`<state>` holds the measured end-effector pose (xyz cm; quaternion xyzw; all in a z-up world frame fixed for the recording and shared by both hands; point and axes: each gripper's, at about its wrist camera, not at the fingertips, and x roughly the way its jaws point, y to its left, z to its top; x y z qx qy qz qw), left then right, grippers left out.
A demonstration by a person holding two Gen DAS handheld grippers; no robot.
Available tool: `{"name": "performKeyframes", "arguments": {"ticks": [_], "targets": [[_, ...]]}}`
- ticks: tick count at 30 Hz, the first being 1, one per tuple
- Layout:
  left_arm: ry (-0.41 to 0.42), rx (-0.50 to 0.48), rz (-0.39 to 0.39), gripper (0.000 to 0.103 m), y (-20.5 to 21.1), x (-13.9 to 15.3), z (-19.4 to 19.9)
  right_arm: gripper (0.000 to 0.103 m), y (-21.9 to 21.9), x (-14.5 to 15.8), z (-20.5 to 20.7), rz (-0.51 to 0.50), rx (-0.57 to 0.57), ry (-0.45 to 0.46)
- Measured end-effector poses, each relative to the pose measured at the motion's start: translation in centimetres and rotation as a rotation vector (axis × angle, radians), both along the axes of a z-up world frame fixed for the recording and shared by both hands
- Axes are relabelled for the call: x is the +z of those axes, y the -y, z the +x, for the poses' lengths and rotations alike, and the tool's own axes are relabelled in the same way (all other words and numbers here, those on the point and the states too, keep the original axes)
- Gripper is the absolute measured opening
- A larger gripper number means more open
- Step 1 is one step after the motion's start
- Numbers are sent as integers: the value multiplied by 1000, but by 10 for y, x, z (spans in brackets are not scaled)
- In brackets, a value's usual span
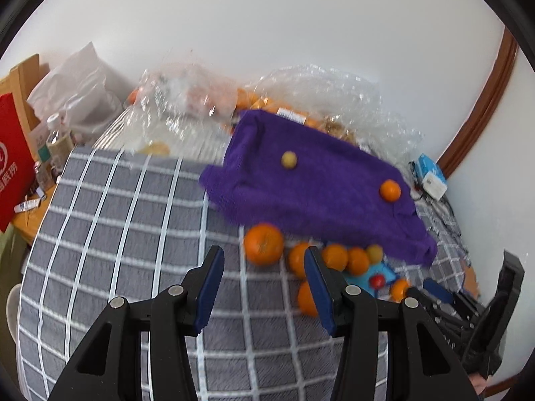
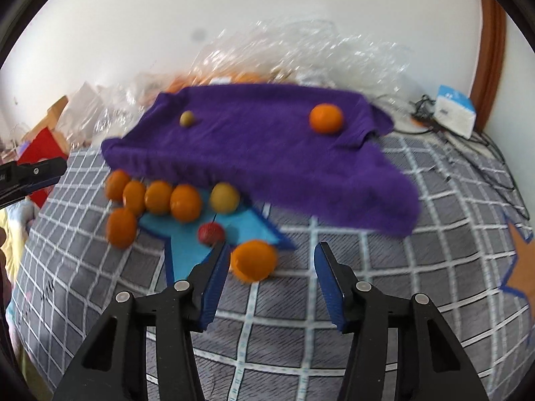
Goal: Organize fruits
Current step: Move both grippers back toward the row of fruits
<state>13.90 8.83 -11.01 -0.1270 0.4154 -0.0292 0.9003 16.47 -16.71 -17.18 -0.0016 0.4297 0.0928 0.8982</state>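
Note:
A purple cloth [image 1: 317, 180] [image 2: 260, 147] lies on the grey checked cover, with a small yellow-green fruit [image 1: 288, 159] [image 2: 187, 119] and one orange [image 1: 390, 190] [image 2: 326, 118] on top. Several oranges [image 2: 157, 197] line its near edge beside a blue star mat [image 2: 187, 250] and a small red fruit [image 2: 210, 233]. My left gripper [image 1: 264, 250] is open and empty, just short of a large orange [image 1: 263, 239]. My right gripper [image 2: 273, 247] is open, and an orange [image 2: 254, 260] sits between its fingertips against the left pad, apart from the right one.
Crumpled clear plastic bags [image 1: 200, 93] [image 2: 301, 53] holding more oranges lie behind the cloth by the white wall. A blue and white box [image 2: 454, 113] and cables lie at the right. A red bag [image 1: 10, 153] and a bottle [image 1: 55, 133] stand at the left.

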Motion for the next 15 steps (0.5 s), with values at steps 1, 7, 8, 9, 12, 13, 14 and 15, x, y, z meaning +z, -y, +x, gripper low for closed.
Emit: {"name": "performKeyframes", "arguments": {"ticks": [1,7,8,9,12,13,14,15], "targets": [[1,0,2,48,0,-5,-6,53,-1,-4,0,-1,5,-2],[-21,3,23,48,3,-28,-17,43,-13,-26,7,-21,43,-24],[-30,8,36,48,5,-31,-14,37,-14,-26,7,-30,43,-6],[-36,9,39,48,6,-34,-10,34,-14,-26,7,-18,50,-9],[-59,14,45,48,12,-41,7,34,-6,-20,9,27,49,-9],[-58,12,45,48,13,-41,12,34,-1,-16,10,24,37,6],[-56,8,49,48,15,-42,18,34,3,-14,11,19,28,14],[-55,3,65,48,17,-43,23,34,8,-11,14,13,15,26]]}}
